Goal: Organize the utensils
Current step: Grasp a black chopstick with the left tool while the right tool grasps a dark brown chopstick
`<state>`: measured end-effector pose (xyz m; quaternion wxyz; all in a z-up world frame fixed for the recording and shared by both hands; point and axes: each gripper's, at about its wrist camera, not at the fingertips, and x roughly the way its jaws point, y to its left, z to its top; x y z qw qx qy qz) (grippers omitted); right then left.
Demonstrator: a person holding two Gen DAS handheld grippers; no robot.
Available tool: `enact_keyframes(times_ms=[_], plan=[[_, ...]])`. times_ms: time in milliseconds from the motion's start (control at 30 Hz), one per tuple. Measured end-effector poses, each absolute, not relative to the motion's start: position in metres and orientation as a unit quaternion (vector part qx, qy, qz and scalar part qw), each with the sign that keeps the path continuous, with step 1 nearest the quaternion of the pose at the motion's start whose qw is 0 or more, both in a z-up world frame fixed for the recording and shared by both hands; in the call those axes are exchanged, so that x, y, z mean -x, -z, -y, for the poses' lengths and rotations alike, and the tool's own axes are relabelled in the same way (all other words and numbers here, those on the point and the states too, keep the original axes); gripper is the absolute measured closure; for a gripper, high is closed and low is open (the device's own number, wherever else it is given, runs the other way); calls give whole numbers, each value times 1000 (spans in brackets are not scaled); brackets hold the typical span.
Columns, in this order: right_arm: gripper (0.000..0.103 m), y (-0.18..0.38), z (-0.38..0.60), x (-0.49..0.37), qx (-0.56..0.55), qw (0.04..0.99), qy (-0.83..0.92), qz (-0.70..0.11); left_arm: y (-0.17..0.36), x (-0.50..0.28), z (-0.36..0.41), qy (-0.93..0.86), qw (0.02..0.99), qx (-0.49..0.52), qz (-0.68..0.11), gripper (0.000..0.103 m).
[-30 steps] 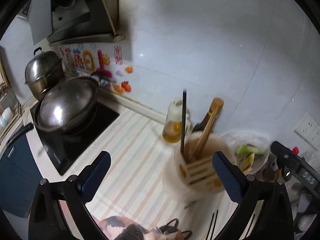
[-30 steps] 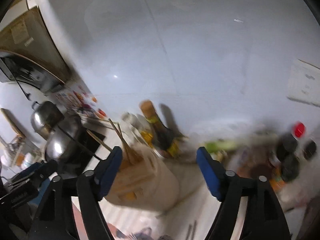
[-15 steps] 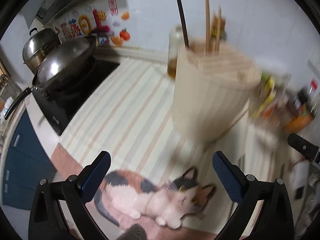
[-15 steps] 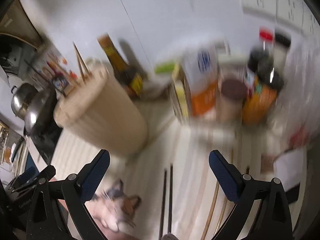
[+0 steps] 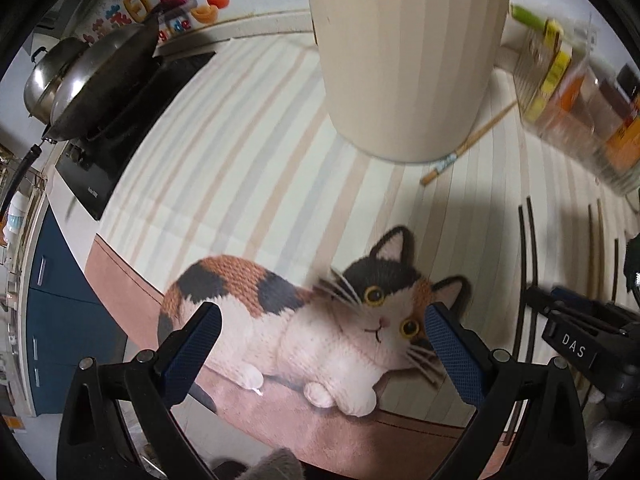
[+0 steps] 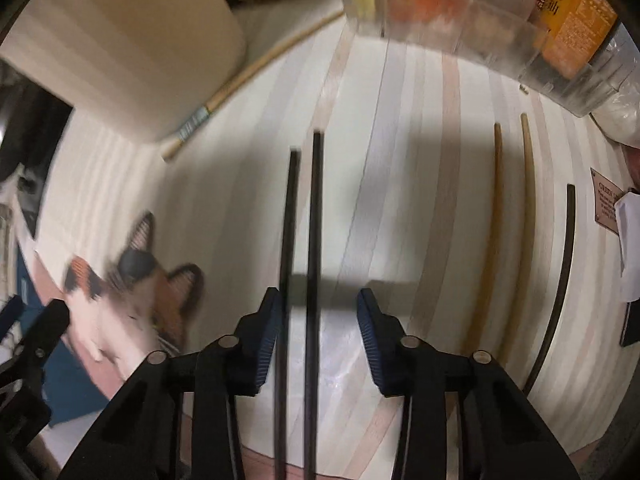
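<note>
I have just tipped both cameras down from the wall to the worktop [image 6: 400,184], and the right tool [image 6: 318,306] has dropped low over the pair of black chopsticks [image 6: 314,216]. A second ago it faced the tiles with nothing between its fingers; now its jaws stand wide and astride the pair, the right stick between the pads and the left stick against the inner face of the left finger [image 6: 269,320]. Nothing is gripped yet.

I take the cream utensil holder [image 6: 120,40] as my landmark. The black pair lies in front of it and to its right. A bamboo chopstick with a patterned band [image 6: 224,96] runs out from beside its base. Farther right of the holder lie two pale wooden chopsticks [image 6: 508,216] and a single dark one [image 6: 560,280].

The left tool [image 5: 322,322] has also swung down and hangs wide and empty over the cat picture on the mat [image 5: 320,312], in front of the holder.

I judge the sorting barely begun: five loose sticks or more lie outside the holder, and the black pair looks to be my first pick.
</note>
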<state>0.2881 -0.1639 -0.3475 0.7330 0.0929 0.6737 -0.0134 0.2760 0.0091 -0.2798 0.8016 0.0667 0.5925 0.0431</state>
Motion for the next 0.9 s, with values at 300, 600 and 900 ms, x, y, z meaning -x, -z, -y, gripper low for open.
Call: enact_keyframes(times_ms=[300,600,900], plan=[[99,344,196,-266,-93,734,48,-671,289,-276,35,2,799,-100,-593,0],[99,346,268,-240,-145,716,90,-677,318,-280,114,83,769,-124,-621,1],[98,345,285,-233,-158,708,88,-683,336,-284,135,112,760,-123,-628,92]])
